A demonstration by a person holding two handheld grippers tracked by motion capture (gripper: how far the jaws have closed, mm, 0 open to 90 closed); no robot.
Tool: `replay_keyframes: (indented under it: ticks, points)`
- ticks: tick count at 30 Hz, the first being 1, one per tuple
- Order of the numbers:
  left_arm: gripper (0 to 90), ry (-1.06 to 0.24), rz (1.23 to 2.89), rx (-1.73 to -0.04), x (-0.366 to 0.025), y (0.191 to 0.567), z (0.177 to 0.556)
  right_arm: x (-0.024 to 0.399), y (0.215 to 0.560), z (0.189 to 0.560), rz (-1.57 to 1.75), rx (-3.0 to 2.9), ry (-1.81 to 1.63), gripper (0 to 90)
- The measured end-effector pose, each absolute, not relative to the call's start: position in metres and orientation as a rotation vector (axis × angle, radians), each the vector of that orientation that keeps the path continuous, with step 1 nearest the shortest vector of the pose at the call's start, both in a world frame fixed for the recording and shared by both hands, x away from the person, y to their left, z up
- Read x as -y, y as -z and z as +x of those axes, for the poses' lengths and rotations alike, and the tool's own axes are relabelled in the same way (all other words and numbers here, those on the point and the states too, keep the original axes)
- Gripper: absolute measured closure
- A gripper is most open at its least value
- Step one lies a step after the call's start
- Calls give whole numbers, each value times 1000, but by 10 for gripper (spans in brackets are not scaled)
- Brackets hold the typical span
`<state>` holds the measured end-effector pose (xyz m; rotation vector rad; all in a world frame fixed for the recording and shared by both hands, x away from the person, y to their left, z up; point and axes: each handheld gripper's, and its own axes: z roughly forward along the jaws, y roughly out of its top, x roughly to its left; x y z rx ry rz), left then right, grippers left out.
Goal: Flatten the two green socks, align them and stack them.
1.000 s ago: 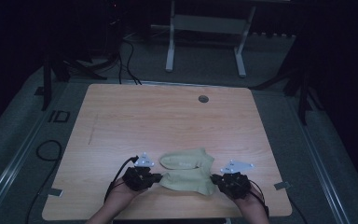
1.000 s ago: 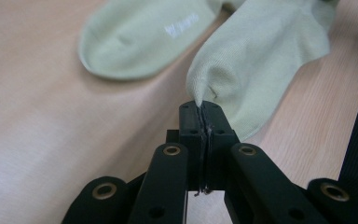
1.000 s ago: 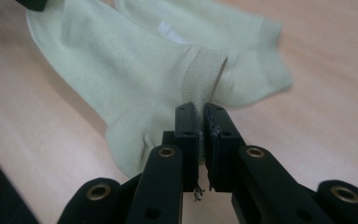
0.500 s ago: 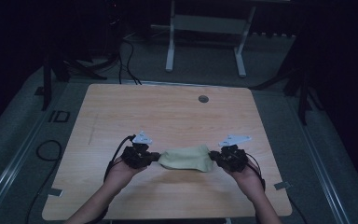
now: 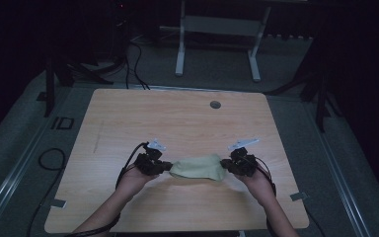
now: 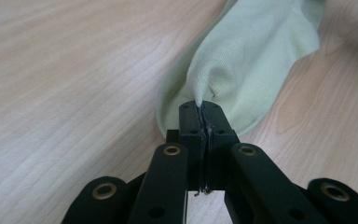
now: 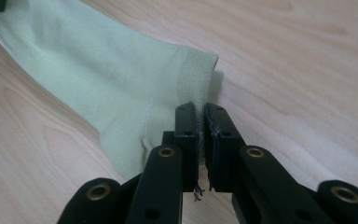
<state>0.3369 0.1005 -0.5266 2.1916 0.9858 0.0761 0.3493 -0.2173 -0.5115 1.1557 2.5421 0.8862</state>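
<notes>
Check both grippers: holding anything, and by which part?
Both hold one pale green sock. The left gripper pinches its toe end; the right gripper is shut on the cuff end.

1. The sock (image 6: 256, 56) is pale green knit cloth, soft and matt, with a coarser ribbed cuff (upper middle of the right gripper view).
2. The table (image 5: 177, 123) is light wood with fine grain lines and a smooth, faintly sheened finish.
3. The left gripper (image 6: 200, 112) and right gripper (image 7: 201, 116) look like matt black plastic, with brass-coloured metal rivets.
</notes>
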Motion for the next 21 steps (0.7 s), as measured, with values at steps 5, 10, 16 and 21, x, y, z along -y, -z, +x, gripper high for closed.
replay_keyframes:
  ticks: [5, 10, 16, 21]
  points:
    - [881, -65, 2220, -996, -97, 535, 342, 218, 523, 356, 1190, -2553, -849, 840]
    - [880, -69, 2221, -1007, -97, 541, 346, 219, 531, 361, 1213, -2549, -838, 840]
    - [849, -51, 2238, -1011, -94, 551, 347, 217, 540, 363, 1219, -2563, -809, 830]
    - [767, -73, 2219, -1000, -95, 550, 345, 218, 540, 364, 1228, -2566, -820, 748]
